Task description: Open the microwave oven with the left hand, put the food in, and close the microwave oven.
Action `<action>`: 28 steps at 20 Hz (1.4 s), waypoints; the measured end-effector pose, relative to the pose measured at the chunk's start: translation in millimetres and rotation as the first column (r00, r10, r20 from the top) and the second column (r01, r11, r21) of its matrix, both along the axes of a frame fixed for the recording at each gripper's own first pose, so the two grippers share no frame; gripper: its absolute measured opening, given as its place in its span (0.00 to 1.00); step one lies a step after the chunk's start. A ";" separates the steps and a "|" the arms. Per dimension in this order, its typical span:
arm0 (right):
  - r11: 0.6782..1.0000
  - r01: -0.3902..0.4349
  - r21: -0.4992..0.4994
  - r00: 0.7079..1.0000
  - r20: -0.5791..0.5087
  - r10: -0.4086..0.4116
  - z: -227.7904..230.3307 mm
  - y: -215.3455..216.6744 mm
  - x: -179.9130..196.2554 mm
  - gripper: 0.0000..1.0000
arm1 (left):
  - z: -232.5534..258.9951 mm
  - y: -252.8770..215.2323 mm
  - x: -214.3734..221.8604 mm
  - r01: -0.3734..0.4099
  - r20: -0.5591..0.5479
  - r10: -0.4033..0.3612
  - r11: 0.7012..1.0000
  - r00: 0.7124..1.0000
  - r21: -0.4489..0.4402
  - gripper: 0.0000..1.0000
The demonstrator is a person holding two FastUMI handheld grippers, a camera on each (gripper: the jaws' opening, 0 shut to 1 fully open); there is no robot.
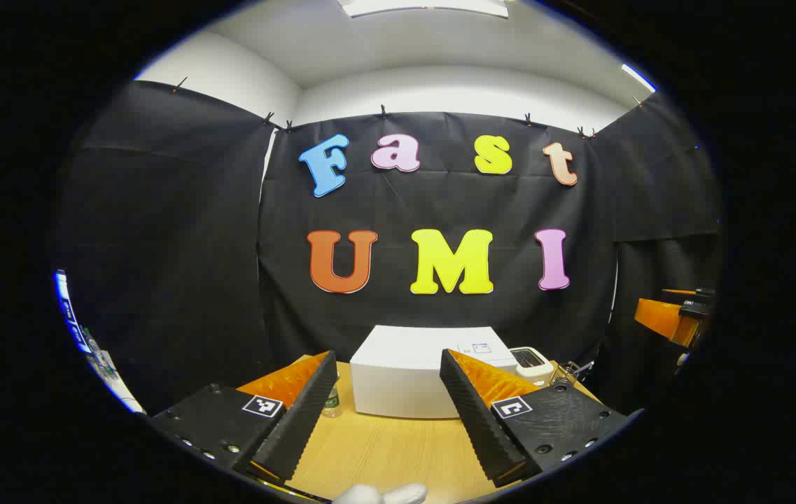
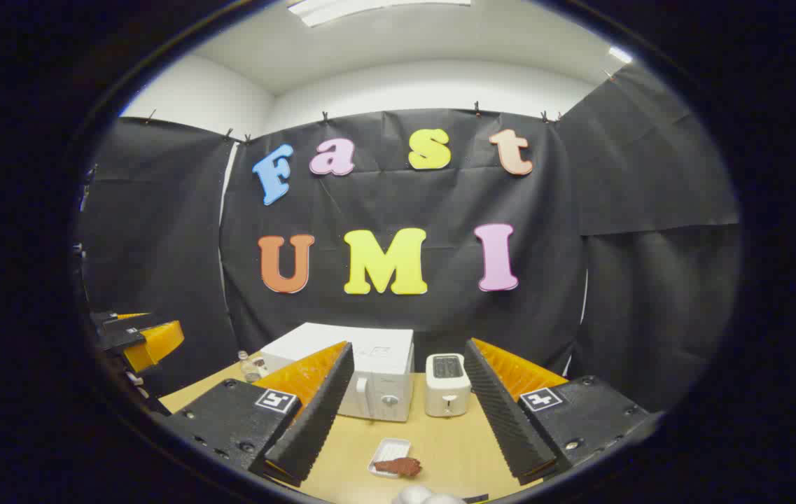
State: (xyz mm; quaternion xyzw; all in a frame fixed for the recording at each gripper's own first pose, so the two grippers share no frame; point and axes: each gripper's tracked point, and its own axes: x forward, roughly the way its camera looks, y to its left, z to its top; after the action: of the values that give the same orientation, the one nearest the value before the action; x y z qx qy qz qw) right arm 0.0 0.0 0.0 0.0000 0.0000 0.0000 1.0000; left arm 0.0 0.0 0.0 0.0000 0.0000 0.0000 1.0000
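Both hand-held grippers (left [image 1: 387, 413], right [image 2: 405, 413]) gape wide above the wooden surface [image 2: 454, 448]; closed white box-shaped microwave oven [image 2: 369, 381], long axis crosswise, door facing them, behind brown food [image 2: 398, 466].

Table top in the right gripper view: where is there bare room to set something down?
Bare wood lies between the toaster and the small tray holding food. The back is crowded: microwave and toaster stand close beside each other.

Bare tabletop [image 2: 454, 448] before microwave [image 2: 376, 381]; toaster [image 2: 447, 385] just beside it (right side), food tray [image 2: 390, 458] in front.
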 end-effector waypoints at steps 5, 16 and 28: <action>1.000 0.009 -0.022 1.000 0.001 -0.009 -2.9 0.5 2.0 0.91 | -7.2 1.5 12.4 0.014 -0.016 -0.014 1.000 1.000 0.003 0.92; 0.998 0.053 -0.019 0.999 0.000 -0.053 7.2 -32.9 18.3 1.00 | -50.2 -37.5 67.7 0.067 -0.007 -0.067 0.997 0.998 0.022 0.93; 0.976 0.195 -0.098 0.977 -0.068 -0.202 2.0 -103.5 -4.0 1.00 | -196.0 -161.3 171.1 0.201 -0.118 -0.199 0.979 0.973 0.012 0.93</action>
State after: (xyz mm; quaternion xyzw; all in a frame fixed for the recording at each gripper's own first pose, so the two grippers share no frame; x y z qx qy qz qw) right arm -4.0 -103.5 2.0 -0.0456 0.0388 -0.0999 0.9932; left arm 171.1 -161.3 -196.0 0.0119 0.0580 -0.1007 0.9932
